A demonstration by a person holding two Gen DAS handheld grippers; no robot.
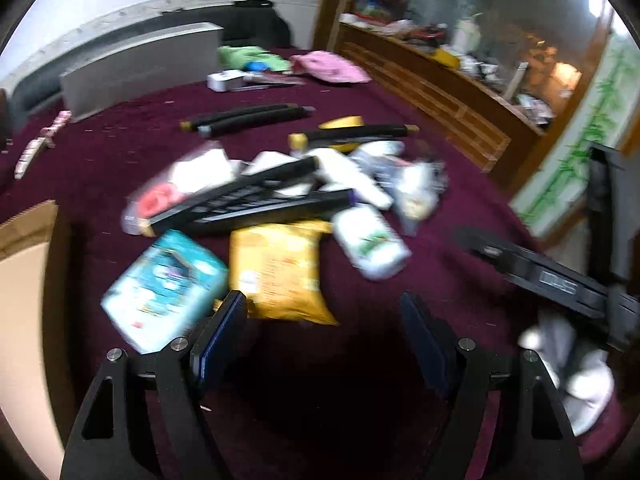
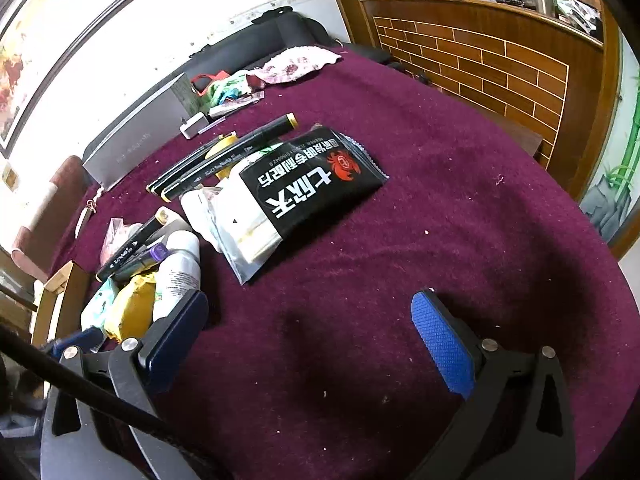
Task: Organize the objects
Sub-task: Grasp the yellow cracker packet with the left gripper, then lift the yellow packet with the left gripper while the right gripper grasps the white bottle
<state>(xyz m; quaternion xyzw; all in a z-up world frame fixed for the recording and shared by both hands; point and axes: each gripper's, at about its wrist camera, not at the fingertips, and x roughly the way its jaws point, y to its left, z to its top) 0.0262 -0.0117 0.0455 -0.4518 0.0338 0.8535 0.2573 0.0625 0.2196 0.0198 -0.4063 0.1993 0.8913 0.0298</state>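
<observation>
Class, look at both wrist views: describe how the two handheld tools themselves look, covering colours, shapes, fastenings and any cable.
Both are black two-finger tools. The left tool has angular black arms with triangular cut-outs, round silver pins and dark blue flat pads. The right tool is built alike, with brighter blue textured pads. A black cable crosses its lower left corner.

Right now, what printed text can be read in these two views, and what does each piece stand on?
"七欣天", large white characters: black packet, seen upside down, beside a red crab logo.
Smaller white line on the same packet: too small to read.
Print on the black markers: too small.
Yellow packet, teal packet, white bottle: blurred, unreadable.
</observation>
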